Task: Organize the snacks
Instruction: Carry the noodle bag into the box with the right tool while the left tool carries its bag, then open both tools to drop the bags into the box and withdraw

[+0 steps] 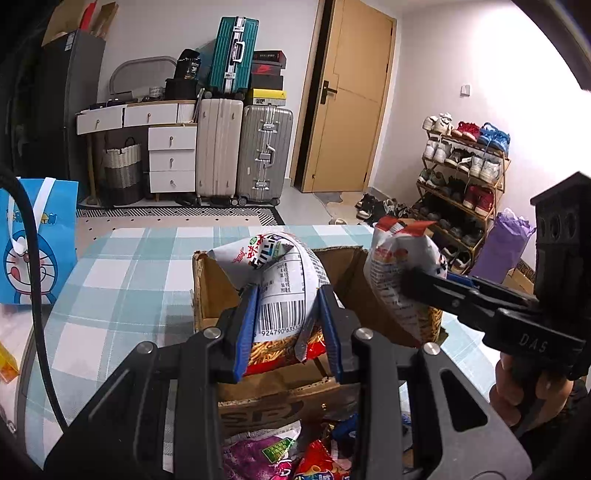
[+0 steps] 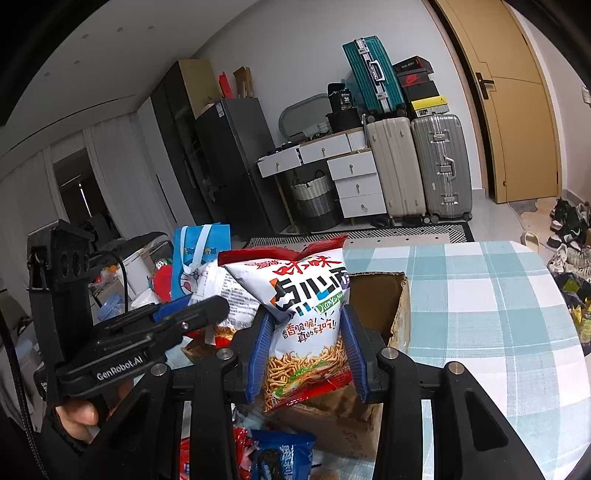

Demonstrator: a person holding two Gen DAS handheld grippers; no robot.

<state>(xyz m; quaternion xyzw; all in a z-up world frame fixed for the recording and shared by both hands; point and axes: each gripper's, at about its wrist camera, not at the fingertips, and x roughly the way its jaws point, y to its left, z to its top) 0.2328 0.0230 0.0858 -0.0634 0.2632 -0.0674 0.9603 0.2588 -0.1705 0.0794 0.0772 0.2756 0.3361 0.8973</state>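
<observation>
Tilting downward, each hand-held gripper point(image 1: 288, 314) point(image 2: 306, 343) pinches a noodle packet point(image 1: 284, 291) point(image 2: 306, 314) over the box point(image 1: 273, 391).

White walls point(image 1: 159, 33) and a tan wooden door point(image 1: 351, 96) at one o'clock; suitcases point(image 1: 243, 147) and a white drawer unit point(image 1: 171, 157) at twelve; shoe rack point(image 1: 461, 173) at three; pale floor point(image 1: 332, 203).

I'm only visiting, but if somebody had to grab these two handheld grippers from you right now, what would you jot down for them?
Left gripper: shut on a noodle snack bag, barcode side facing its camera, held over the open cardboard box.
Right gripper: shut on a second noodle snack bag, also over the box.
Done: both bags picked up.
Left: lower both into the box, release, then collect the loose snack packets lying in front of the box on the checked tablecloth.
</observation>
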